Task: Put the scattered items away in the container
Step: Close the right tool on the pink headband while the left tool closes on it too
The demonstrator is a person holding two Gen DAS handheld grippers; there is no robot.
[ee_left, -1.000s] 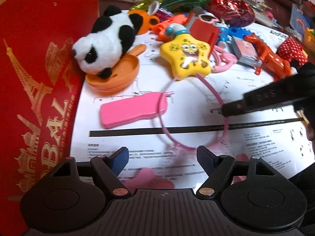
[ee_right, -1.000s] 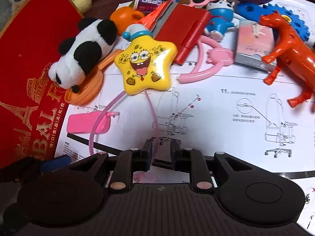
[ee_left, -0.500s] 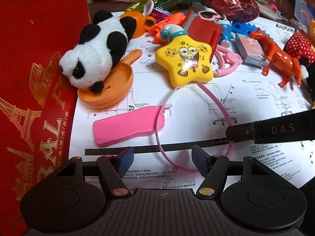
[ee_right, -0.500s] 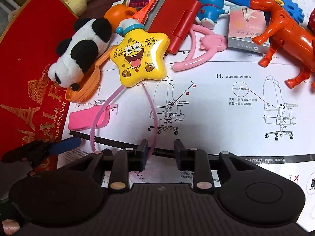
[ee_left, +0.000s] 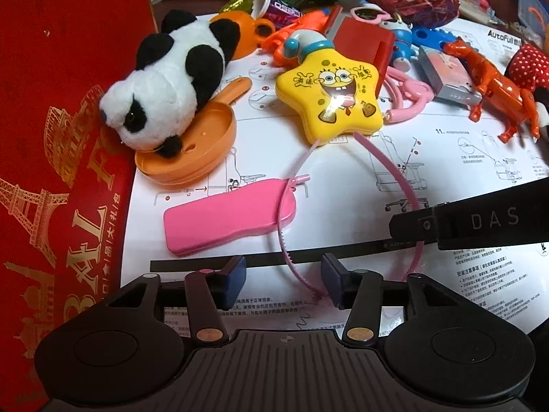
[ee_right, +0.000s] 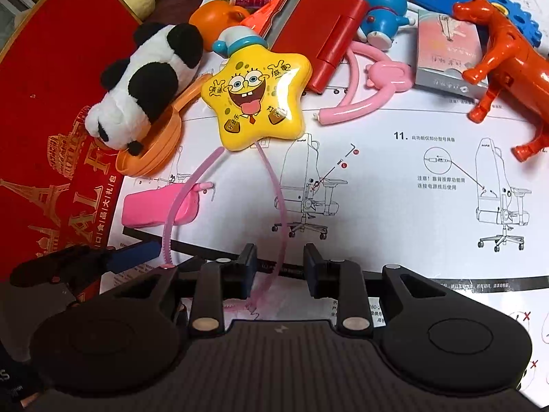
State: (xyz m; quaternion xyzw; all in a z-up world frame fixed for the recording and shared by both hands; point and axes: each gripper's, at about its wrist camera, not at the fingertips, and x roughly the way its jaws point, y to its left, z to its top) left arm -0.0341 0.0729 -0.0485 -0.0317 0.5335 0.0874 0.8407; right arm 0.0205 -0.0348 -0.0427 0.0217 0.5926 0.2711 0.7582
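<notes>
Cluttered tabletop, toys strewn over a white chair-assembly instruction sheet (ee_right: 394, 185). Red gift box (ee_left: 58, 110) fills the left of both views; I take that as the container, though no opening shows.

Thin pink headband (ee_right: 274, 199) lies lower centre, its tips tucked under the yellow SpongeBob star toy (ee_right: 255, 98) and one side lying over a flat pink case (ee_left: 230, 214).

Right gripper (ee_right: 279, 267): jaws moderately open, straddling the headband's right side, gripping nothing. Left gripper (ee_left: 283, 278): jaws wide open, the band's left curve between them, also empty.

Step looks like picking up the headband, not yet grasped. Next: close on the band, slide the tips out from under the star, carry it left to the box. Plush panda (ee_left: 168, 82) on the orange toy pan (ee_left: 192, 151) sits nearest the box.
</notes>
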